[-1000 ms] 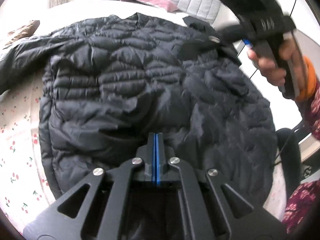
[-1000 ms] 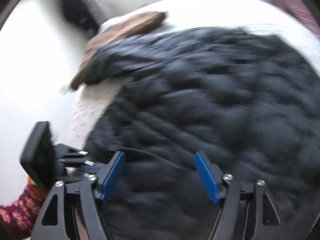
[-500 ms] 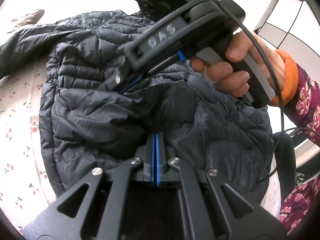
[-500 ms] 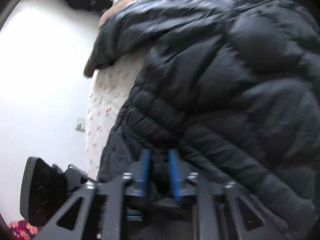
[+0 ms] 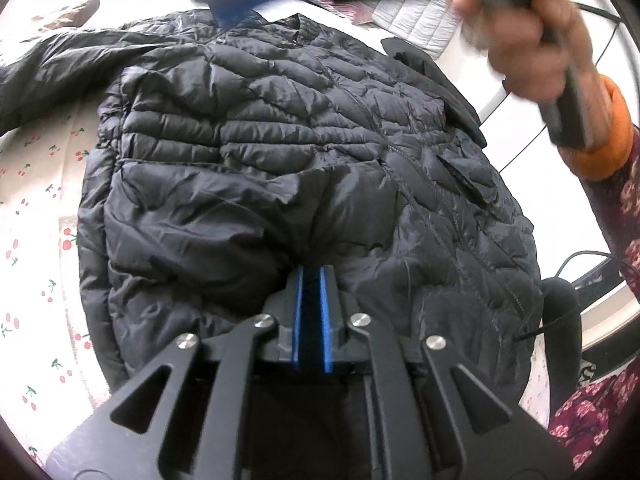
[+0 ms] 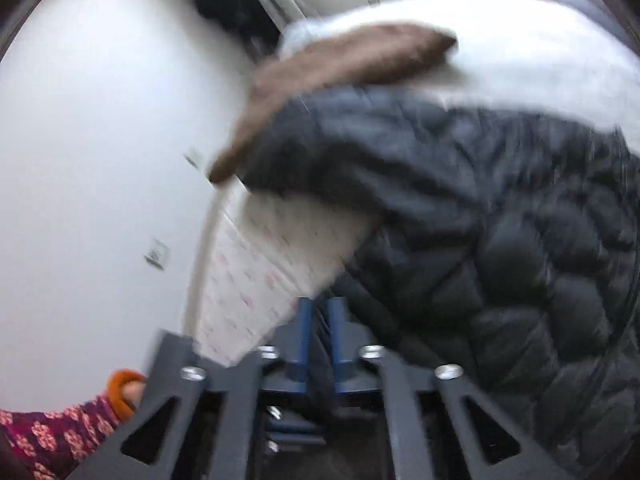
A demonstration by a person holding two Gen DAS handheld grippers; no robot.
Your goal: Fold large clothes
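Note:
A large black quilted puffer jacket (image 5: pixel 280 152) lies spread front-up on a cherry-print sheet. My left gripper (image 5: pixel 310 276) is shut on the jacket's bottom hem, fabric pinched between the blue pads. My right gripper (image 6: pixel 320 308) is nearly closed, with a thin dark strip between the blue pads; the blur hides what it is. The jacket (image 6: pixel 500 220) fills the right of that view, one sleeve stretched toward a brown cloth. The right gripper also shows blurred at the top of the left wrist view (image 5: pixel 240 4), above the collar.
The cherry-print sheet (image 5: pixel 36 240) covers the bed on the left. A brown cloth (image 6: pixel 344 64) lies at the bed's far edge by a white wall (image 6: pixel 100 140). A grey quilted item (image 5: pixel 416 20) and pink cloth lie beyond the collar. A cable hangs at the right.
The right gripper has lifted off the middle of the jacket and swung up over the collar, moving fast. The left gripper has stayed clamped on the hem.

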